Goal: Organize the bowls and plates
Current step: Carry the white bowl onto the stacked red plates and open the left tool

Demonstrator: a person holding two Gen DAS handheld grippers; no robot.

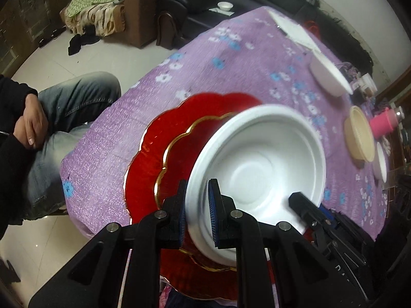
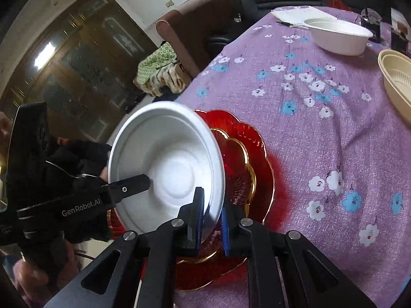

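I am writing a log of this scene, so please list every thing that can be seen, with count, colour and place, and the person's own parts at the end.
White foam bowl: one, white, held tilted above the red plates, gripped by both claws.
Red scalloped glass plates with gold rims: two stacked, red, near table edge.
Second white foam bowl: one, white, far side of table.
Beige plastic bowl: one, beige, right side.
Pink cylindrical container: one, pink, beside the beige bowl.
White paper sheets: white, far end.
Purple flowered tablecloth: one, covers table.
Seated person in jeans: one, left of table.
Left claw: shut on the bowl's rim.
Right claw: shut on the opposite rim.
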